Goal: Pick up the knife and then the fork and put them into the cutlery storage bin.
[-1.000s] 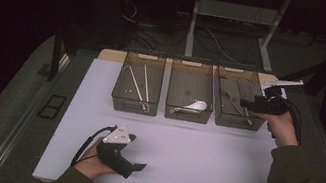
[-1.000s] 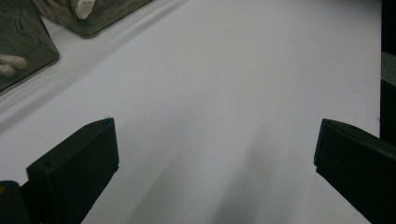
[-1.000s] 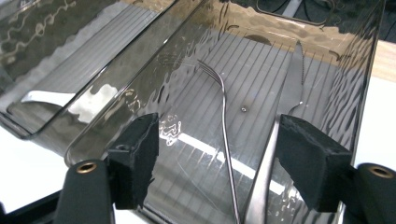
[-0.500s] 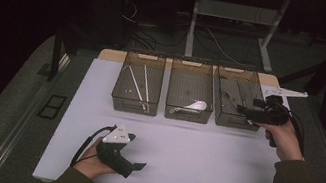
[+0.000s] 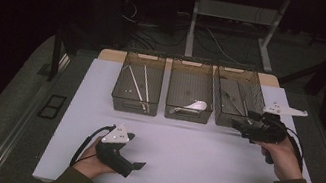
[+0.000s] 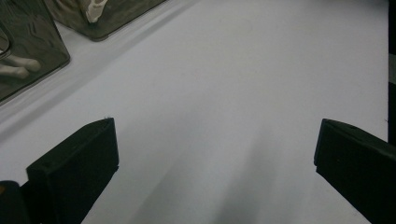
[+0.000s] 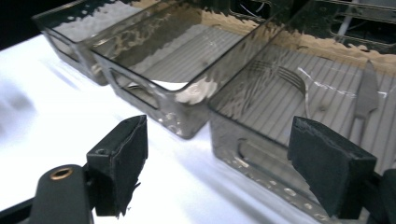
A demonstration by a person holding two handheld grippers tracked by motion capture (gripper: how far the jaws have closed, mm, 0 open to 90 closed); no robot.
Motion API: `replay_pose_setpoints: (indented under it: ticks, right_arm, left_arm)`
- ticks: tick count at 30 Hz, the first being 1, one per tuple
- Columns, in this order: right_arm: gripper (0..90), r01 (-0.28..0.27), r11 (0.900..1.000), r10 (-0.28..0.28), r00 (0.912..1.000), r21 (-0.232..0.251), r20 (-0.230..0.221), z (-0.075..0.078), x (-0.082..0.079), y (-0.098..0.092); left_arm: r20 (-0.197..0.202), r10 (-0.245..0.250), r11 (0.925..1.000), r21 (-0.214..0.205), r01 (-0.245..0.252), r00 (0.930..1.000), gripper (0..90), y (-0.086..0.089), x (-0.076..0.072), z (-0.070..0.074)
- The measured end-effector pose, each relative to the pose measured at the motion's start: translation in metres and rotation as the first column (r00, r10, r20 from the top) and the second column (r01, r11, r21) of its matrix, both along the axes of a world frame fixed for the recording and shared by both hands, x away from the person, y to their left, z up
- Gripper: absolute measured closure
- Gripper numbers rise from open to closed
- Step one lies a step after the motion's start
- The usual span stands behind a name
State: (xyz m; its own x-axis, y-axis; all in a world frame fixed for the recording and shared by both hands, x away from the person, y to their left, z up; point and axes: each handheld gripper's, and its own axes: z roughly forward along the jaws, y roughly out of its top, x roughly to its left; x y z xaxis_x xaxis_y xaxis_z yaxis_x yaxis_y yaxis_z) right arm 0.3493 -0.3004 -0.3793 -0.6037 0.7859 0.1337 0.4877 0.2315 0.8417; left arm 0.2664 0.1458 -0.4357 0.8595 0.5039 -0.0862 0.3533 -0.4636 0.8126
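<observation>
Three smoky clear bins stand in a row at the back of the white table (image 5: 191,150). The left bin (image 5: 138,83) holds thin white sticks, the middle bin (image 5: 190,90) a white spoon (image 5: 194,106), and the right bin (image 5: 238,97) a metal fork (image 7: 295,80) and knife (image 7: 369,100). My right gripper (image 5: 237,126) hovers just in front of the right bin's near wall. It is open (image 7: 219,158); its jaws have just been opening and nothing is between them. My left gripper (image 5: 137,165) rests near the table's front edge, open (image 6: 210,163) over bare table.
A dark floor with cables and a metal stand's legs (image 5: 233,28) lies beyond the table. Grey side ledges (image 5: 20,112) flank the white surface. The broad white area in front of the bins is bare between the two hands.
My right gripper has drawn back from over the right bin toward the person, now in front of the bin's near wall. The left hand has stayed put.
</observation>
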Motion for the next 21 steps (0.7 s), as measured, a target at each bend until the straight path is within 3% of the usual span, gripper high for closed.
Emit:
replay_pose_setpoints:
  ticks: [14,21]
  right_arm:
    - [19.2,-0.026,0.999,0.025,0.9996,0.038,0.009,-0.018,-0.037,-0.005]
    - [19.1,-0.074,0.9972,0.074,0.9973,0.014,0.003,-0.033,-0.055,0.0]
  left_arm:
    - [0.006,0.001,1.0,-0.006,-0.001,1.0,0.0,0.001,0.0,0.001]
    - [0.013,0.012,0.9998,-0.015,-0.012,0.9998,0.0,0.005,0.001,0.002]
